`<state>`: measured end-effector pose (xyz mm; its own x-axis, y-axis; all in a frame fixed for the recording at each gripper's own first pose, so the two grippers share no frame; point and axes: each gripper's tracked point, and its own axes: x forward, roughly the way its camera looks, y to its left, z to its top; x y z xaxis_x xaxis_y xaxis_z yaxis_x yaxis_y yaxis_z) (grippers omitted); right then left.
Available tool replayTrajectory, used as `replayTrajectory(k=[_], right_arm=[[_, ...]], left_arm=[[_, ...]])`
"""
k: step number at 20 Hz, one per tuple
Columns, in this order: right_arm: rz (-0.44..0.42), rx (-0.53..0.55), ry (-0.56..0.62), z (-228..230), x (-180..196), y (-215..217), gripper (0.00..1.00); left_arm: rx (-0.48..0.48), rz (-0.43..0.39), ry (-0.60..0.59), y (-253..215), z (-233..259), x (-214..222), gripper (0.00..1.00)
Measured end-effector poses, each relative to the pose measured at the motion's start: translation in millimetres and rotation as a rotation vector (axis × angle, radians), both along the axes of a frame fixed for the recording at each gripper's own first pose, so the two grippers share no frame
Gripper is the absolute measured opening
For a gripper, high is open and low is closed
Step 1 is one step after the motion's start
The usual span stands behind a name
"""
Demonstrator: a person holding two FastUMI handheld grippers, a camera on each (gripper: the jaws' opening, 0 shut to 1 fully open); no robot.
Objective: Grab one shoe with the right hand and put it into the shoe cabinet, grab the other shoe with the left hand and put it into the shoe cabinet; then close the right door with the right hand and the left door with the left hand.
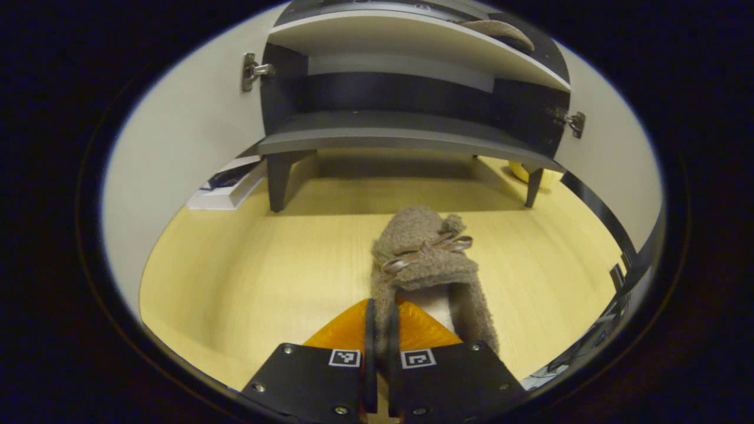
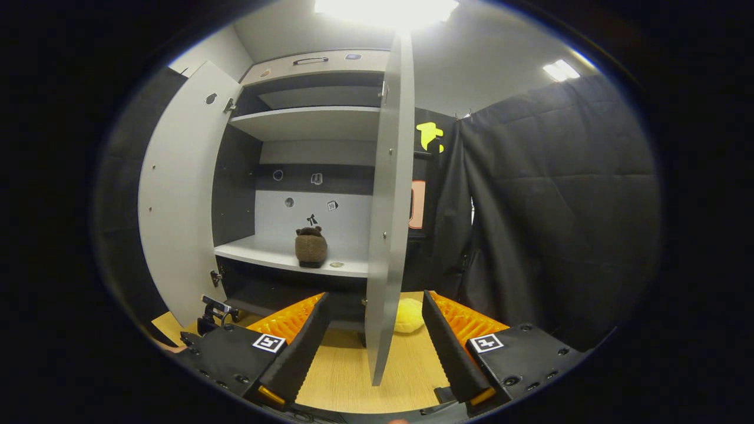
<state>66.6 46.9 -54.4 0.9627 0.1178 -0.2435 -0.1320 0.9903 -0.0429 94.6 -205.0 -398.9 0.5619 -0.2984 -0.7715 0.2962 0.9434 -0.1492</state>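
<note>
A brown fuzzy shoe with a small bow lies on the wooden floor in front of the open shoe cabinet. My left gripper is shut on its near side wall by the heel. The other brown shoe stands on the cabinet's white middle shelf; in the left gripper view that shoe peeks over the shelf edge. My right gripper hangs open and holds nothing, facing the edge of the open right door. The left door is swung wide.
A white flat box lies on the floor left of the cabinet leg. A yellow soft object sits on the floor behind the right door. Black cloth walls in the right side.
</note>
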Motion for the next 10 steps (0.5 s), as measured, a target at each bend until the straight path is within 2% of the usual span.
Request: replayTrajectory(k=[1, 2, 4, 5, 6, 10], right_arm=[[0.0, 0.002, 0.0, -0.7, 2.1, -3.7, 0.98], [-0.001, 0.005, -0.001, 1.0, 1.5, -6.8, 0.97], [-0.002, 0.006, -0.005, 2.9, 0.6, -11.8, 0.98], [-0.004, 0.005, -0.008, 2.9, 1.4, -13.6, 0.98], [-0.007, 0.003, -0.011, 4.7, 1.7, -17.1, 0.98], [-0.009, 0.013, -0.023, 9.1, -0.3, -23.8, 0.98]], left_arm=[[0.01, 0.008, -0.018, 2.5, 1.4, 0.0, 0.1], [0.014, 0.012, -0.026, 1.4, 3.1, 4.1, 0.03], [0.007, 0.028, -0.038, 1.5, 9.0, 4.7, 0.02], [-0.003, 0.042, -0.052, 1.8, 14.3, 7.8, 0.07], [-0.009, 0.051, -0.066, 3.5, 19.3, 13.7, 0.02], [-0.03, 0.06, -0.131, 3.8, 49.7, 25.7, 0.02]])
